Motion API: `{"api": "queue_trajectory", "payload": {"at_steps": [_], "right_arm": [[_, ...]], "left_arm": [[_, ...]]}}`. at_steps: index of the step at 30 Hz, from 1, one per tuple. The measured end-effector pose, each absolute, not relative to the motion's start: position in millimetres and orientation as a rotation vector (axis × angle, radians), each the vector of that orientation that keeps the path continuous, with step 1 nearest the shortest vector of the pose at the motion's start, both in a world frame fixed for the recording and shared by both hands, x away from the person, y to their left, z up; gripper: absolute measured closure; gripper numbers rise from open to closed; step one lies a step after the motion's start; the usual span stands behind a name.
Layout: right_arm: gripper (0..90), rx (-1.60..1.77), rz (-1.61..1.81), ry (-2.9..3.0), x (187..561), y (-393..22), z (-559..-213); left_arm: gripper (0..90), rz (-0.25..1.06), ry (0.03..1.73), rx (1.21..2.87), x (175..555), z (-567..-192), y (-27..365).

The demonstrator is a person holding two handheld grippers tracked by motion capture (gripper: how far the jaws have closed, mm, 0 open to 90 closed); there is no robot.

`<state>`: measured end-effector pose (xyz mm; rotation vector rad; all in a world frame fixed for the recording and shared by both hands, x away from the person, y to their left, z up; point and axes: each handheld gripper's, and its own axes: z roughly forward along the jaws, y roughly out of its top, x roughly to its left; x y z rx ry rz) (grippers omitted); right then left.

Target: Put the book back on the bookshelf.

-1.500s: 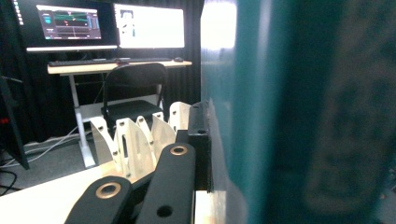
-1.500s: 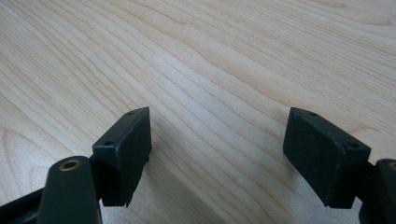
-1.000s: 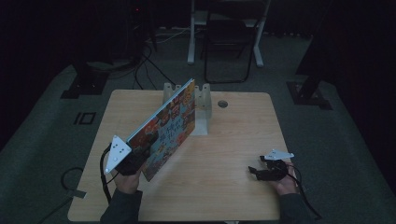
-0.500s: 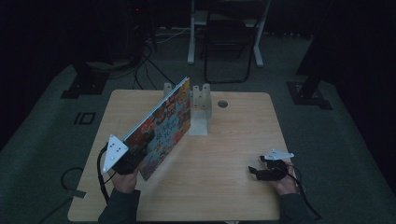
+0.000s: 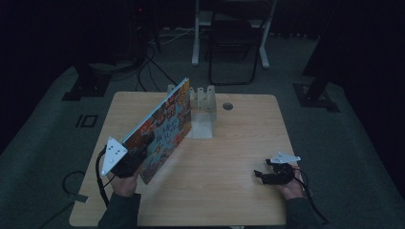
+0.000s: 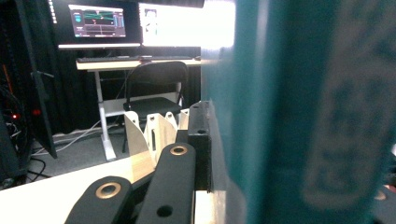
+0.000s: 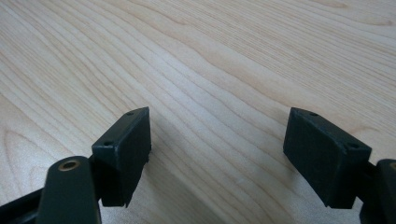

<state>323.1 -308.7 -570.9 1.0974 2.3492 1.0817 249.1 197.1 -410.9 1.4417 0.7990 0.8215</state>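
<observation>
While we hold the large, flat picture book with the bright, colourful cover (image 5: 165, 129) clamped by its near lower corner in our left gripper (image 5: 128, 162), it stands tilted on edge, its far end reaching toward the white slotted plastic rack (image 5: 203, 102) at the far side of the pale wooden table (image 5: 239, 143). From the high view the book's far upper corner overlaps the near left of that rack, but we cannot tell whether it touches a divider or has entered a slot. In the left gripper view the black jaw presses flat against the book's teal edge (image 6: 280, 116), and the rack's white dividers (image 6: 154, 130) rise just beyond it, so the grip looks firm.

Our right gripper (image 5: 267, 175) lies well away from the rack, at the near right of the table, resting low by the wood with its jaws spread wide and nothing between them; the right gripper view shows bare wood grain (image 7: 210, 70) between the two black pads (image 7: 123, 149).

We judge the work as roughly midway: the book is picked up and brought close to the rack, yet it is not standing in a slot. What is left, as we read it, is to line its lower edge up with a gap between dividers, lower it in upright, and let go.
</observation>
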Motion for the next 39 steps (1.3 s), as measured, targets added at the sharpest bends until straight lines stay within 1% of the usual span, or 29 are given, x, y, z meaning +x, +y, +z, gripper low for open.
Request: {"api": "queue_trajectory", "payload": {"at_steps": [39], "right_arm": [[22.6,1.097,1.083,2.35,323.2,-308.7,-571.0]], "left_arm": [[81.1,0.874,0.879,1.415,254.3,-411.9,204.0]]}}
